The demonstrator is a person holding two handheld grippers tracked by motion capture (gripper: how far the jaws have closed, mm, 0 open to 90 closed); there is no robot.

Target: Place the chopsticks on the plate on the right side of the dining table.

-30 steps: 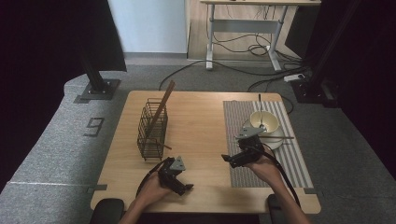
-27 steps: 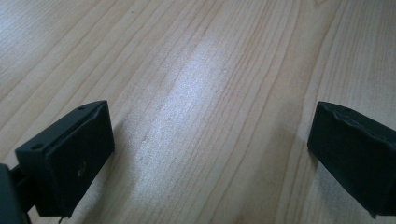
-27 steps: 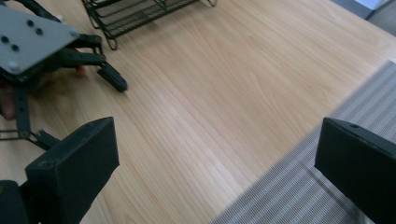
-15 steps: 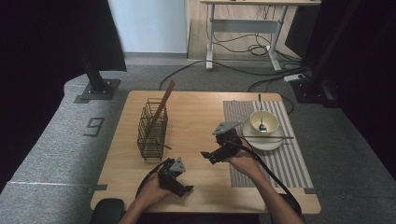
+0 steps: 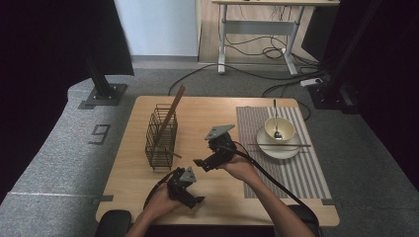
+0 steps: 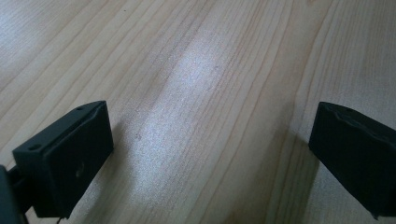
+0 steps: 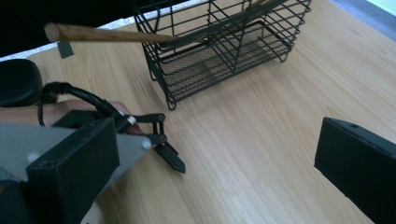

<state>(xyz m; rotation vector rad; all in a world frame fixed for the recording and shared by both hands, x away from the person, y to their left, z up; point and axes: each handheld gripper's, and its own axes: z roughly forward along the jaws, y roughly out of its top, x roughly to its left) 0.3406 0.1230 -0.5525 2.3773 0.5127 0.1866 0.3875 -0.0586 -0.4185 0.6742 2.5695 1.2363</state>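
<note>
Evidently the right hand-held gripper [image 5: 206,160], jaws released and empty, is aiming toward the black wire mesh basket [image 5: 161,137] (its wooden chopstick [image 5: 167,120] leaning out), while the left hand-held gripper [image 5: 190,195] is resting released on the pale wooden bench [image 5: 128,173].

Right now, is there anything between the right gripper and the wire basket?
No. In the right gripper view, just bare wooden table lies between the open right gripper and the wire basket.

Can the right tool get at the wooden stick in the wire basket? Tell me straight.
Probably yes. The right tool is open and aimed at the wire basket, with bare table between; the wooden stick juts above the rim.
</note>
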